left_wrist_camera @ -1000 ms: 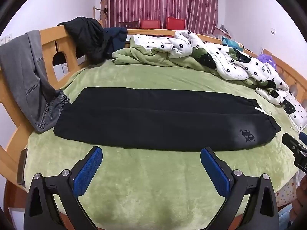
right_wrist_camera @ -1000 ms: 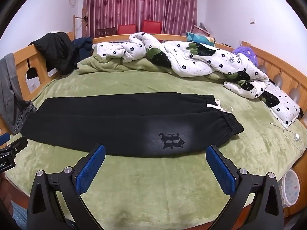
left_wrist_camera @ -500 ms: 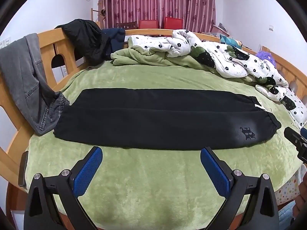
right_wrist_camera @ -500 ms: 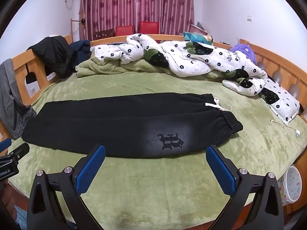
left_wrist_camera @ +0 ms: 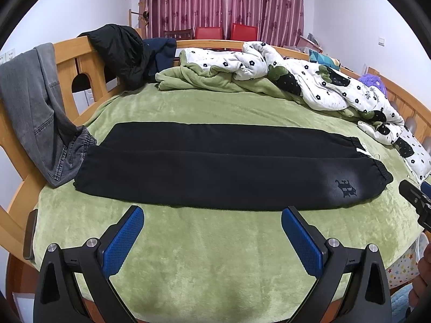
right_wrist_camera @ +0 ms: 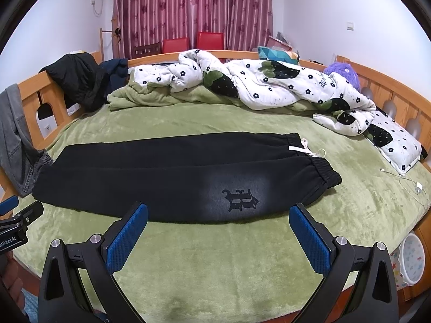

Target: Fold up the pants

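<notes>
Currently: black pants (left_wrist_camera: 215, 167) flat on the green bed cover (left_wrist_camera: 215, 255), already doubled lengthwise, one leg stacked on the other, running left to right across the near half of the bed. Waistband (right_wrist_camera: 323, 172) with white drawstring (right_wrist_camera: 301, 148) at the right end; leg cuffs at the left end, just beside grey jeans (left_wrist_camera: 35, 113) draped over the wooden bed rail (left_wrist_camera: 70, 53). Printed emblem (right_wrist_camera: 239, 199) on the near leg toward the waist.

Left gripper (left_wrist_camera: 212, 231) and right gripper (right_wrist_camera: 218, 231) both above the near edge of the bed, apart from the cloth, jaws spread wide, nothing between them.

Judged: thick fleece-type knit, soft, limp, light to moderate weight; no stiffness, likely to sag and drag on the plush cover. Best hold probably both layers together: waistband corner on the right, cuff end on the left. Elastic waistband bulkier, surer pinch. Risk: catching only the top layer, or the cover underneath.
</notes>
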Demonstrator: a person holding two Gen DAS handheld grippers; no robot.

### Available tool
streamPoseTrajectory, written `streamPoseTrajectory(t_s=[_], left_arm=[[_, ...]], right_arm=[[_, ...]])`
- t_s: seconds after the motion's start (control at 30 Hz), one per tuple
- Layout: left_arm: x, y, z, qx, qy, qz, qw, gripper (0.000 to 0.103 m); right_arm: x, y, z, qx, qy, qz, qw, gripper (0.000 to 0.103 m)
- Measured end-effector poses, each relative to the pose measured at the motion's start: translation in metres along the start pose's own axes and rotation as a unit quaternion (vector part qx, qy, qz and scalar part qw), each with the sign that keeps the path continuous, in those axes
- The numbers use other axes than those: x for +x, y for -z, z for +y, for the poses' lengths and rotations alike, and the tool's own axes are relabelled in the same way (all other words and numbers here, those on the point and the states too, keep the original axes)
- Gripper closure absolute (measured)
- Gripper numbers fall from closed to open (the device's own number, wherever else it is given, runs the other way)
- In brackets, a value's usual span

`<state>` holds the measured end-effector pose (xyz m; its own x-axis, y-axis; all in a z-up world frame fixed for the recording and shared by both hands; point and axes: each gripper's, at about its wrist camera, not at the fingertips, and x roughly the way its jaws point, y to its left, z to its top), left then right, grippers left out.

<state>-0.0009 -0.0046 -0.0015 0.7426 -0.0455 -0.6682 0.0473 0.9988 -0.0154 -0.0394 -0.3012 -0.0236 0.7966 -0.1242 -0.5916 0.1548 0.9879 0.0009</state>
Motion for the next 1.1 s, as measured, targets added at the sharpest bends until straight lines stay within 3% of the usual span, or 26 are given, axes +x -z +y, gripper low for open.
streamPoseTrajectory(t_s=[1.1], left_arm=[[-0.0006,-0.0010,0.0004,-0.002,0.002,0.002,1.0000,0.000]], right_arm=[[-0.0006,0.0011,0.0005,-0.002,0.002,-0.002,1.000,0.000]])
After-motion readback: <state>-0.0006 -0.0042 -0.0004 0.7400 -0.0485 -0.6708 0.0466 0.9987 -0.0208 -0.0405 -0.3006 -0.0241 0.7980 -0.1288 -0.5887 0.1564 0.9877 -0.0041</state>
